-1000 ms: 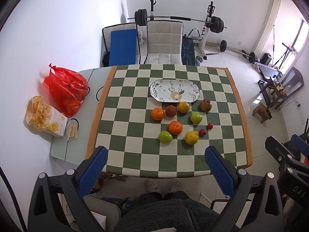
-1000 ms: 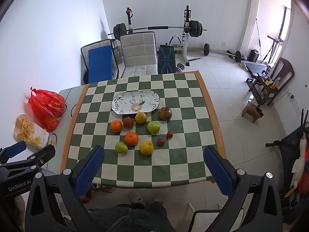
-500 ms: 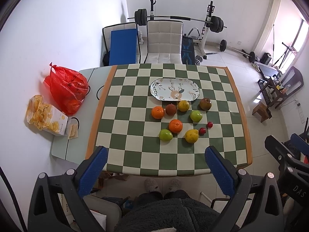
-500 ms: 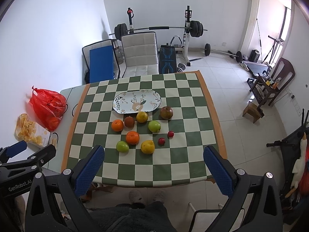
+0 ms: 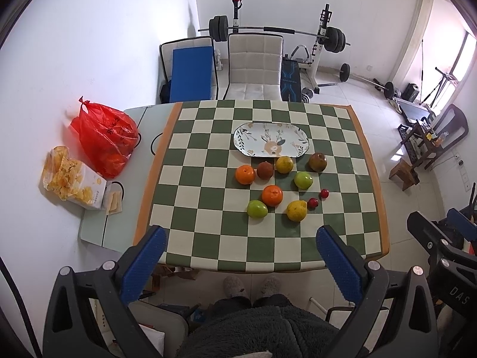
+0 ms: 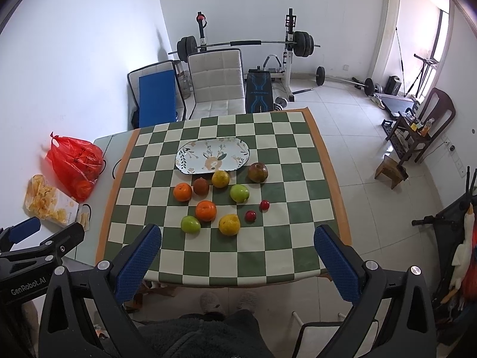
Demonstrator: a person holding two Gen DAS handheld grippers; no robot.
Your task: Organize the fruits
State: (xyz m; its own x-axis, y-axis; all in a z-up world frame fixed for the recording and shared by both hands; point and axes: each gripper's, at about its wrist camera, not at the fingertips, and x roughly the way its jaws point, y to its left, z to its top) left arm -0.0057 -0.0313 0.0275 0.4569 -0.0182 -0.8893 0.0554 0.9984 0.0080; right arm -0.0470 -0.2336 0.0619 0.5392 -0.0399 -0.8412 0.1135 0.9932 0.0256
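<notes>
Left claw [image 5: 241, 264] and right claw [image 6: 238, 264] agape, empty

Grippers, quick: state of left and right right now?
Left gripper: open, holding nothing, above the near table edge.
Right gripper: open, holding nothing, short of the fruit.

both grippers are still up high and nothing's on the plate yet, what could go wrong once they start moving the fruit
1. The fruits lie close together: the orange, green apple and yellow fruit nearly touch, so open fingers coming down on one may knock a neighbour rolling.
2. The two small red fruits are tiny against the wide pads and could slip out.
3. The plate is shallow, so round fruit may roll off it.
</notes>
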